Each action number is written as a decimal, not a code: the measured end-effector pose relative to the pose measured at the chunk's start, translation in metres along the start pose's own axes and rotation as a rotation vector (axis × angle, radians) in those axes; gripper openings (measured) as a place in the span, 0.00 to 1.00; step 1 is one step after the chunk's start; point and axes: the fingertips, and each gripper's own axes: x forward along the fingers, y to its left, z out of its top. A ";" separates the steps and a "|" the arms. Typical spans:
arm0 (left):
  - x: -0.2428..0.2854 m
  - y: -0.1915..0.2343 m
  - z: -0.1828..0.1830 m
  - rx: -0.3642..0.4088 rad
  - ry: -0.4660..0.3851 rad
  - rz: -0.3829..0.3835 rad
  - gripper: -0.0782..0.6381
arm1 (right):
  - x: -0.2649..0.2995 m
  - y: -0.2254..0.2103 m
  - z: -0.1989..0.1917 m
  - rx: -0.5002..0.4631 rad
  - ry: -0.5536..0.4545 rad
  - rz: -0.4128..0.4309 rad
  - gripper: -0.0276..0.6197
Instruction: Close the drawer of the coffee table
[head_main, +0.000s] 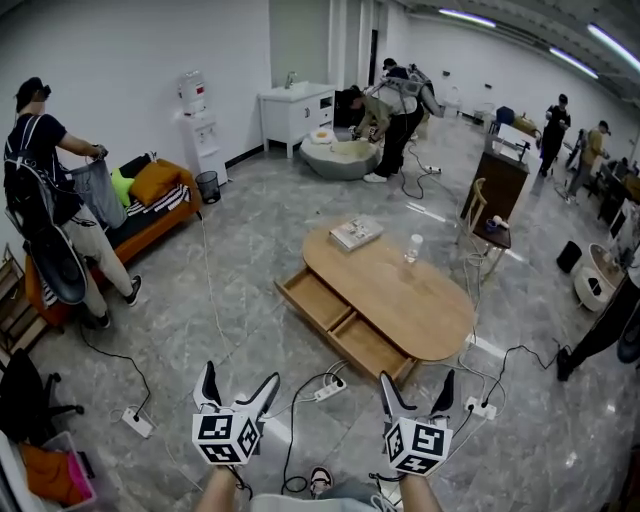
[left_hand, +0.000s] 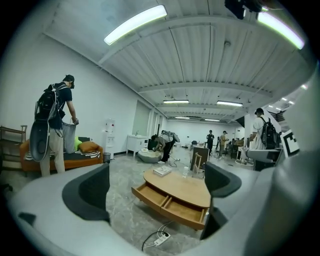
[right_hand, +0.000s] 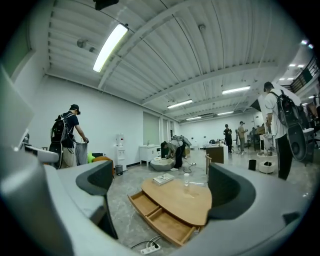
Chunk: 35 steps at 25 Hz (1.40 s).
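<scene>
My left gripper (head_main: 238, 393) and right gripper (head_main: 416, 390) gape empty; the drawer (head_main: 343, 322) lies at 12 o'clock, front running 10-to-4, right nearer.

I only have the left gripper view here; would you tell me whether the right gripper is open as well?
Observer: Yes, the right gripper has its jaws apart with nothing between them.
Operator: Thank you. Is anything lying beside me that my view misses?
Observer: A power strip lies to the left of the left gripper, outside your view.
</scene>
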 end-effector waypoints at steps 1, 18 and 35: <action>0.010 0.000 0.002 0.001 0.000 -0.002 0.91 | 0.010 -0.003 0.001 0.000 0.002 -0.003 0.95; 0.149 0.001 0.001 0.011 0.050 -0.097 0.91 | 0.096 -0.045 -0.029 0.018 0.073 -0.141 0.95; 0.432 0.042 0.079 0.109 0.093 -0.499 0.91 | 0.252 -0.008 0.001 0.103 0.051 -0.550 0.95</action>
